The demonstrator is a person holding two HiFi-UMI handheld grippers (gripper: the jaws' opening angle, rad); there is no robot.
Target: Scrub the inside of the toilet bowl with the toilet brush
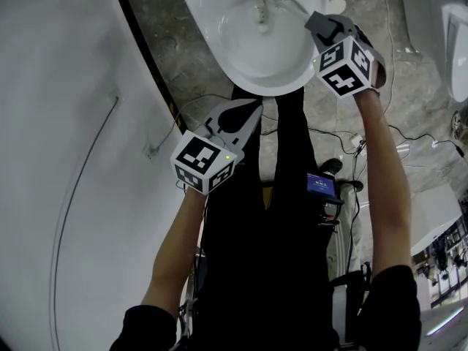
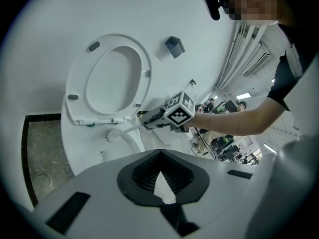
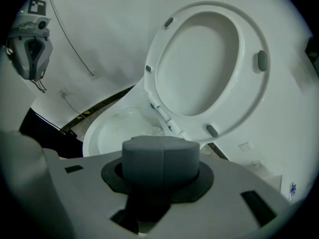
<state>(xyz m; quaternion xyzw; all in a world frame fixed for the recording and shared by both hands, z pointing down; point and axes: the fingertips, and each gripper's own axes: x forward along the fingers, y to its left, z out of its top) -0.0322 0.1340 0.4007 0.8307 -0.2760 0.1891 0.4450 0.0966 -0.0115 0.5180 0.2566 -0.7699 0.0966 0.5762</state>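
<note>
The white toilet bowl (image 1: 248,79) is at the top of the head view, with its seat (image 3: 209,59) raised. My right gripper (image 1: 316,22) hangs over the bowl's right rim, shut on the white handle of the toilet brush. The brush head (image 1: 265,12) is down inside the bowl, near the back. The left gripper view shows that same gripper (image 2: 145,118) with the brush head (image 2: 114,135) in the bowl. My left gripper (image 1: 252,112) is held in front of the bowl's near rim. Its jaws are together and hold nothing.
A white wall (image 1: 66,123) runs down the left, with a black and yellow strip (image 1: 150,64) at its foot. Cables (image 1: 344,134) lie on the stone floor to the right. Another white fixture (image 1: 457,50) stands at the far right. The person's dark legs (image 1: 278,218) are below the bowl.
</note>
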